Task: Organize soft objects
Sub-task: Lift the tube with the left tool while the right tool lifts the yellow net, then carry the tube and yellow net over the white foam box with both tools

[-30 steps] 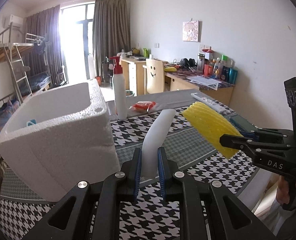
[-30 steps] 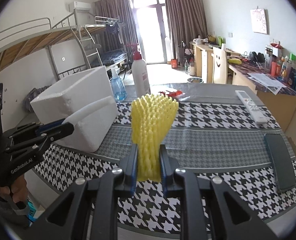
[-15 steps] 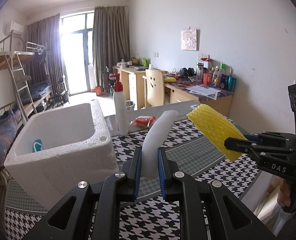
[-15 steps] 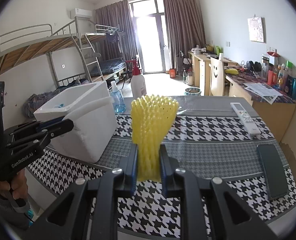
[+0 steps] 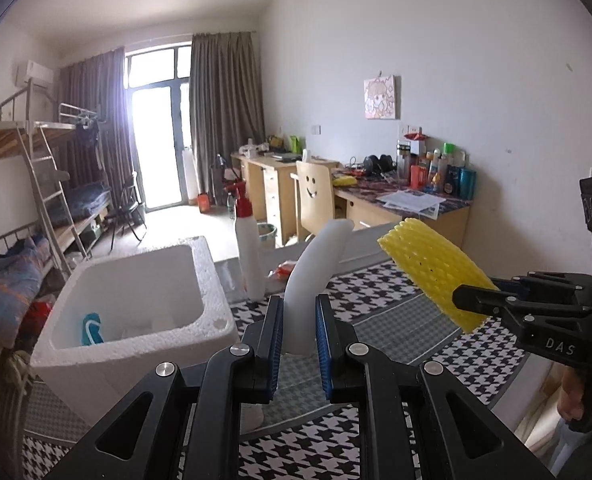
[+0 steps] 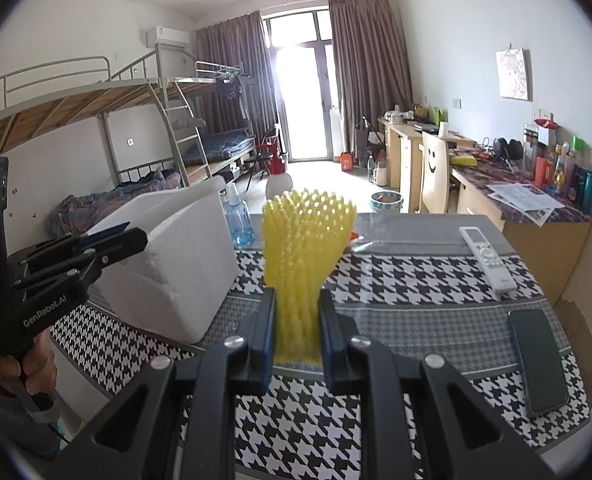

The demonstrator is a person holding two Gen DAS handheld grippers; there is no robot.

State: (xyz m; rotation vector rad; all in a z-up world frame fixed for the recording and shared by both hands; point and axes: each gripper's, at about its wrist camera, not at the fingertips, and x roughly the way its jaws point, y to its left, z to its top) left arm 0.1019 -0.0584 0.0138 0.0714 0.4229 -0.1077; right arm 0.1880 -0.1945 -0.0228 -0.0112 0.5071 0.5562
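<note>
A white foam sheet (image 5: 316, 276) is clenched in the left tool (image 5: 299, 344), a yellow foam net (image 6: 302, 268) in the right tool (image 6: 296, 340), both held above the surface (image 6: 416, 276) (presumably for the foam box (image 5: 144, 300)).

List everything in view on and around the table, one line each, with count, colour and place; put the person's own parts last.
foam sleeve: 1, white, clamped in the left gripper, above the table
foam net: 1, yellow, clamped in the right gripper, above the table
foam box: 1, white, open top, on the table's left side
table: 1, black-and-white houndstooth cloth with grey bands
spray bottle: 1, white with red top, behind the box
clear bottle: 1, bluish, beside the box
remote: 1, white, table's right side
phone: 1, dark, table's right edge
chair: 1, wooden, smiley face, at the desk
left gripper: 1, black, blue pads
right gripper: 1, black
hand: 1, on the left gripper's handle
</note>
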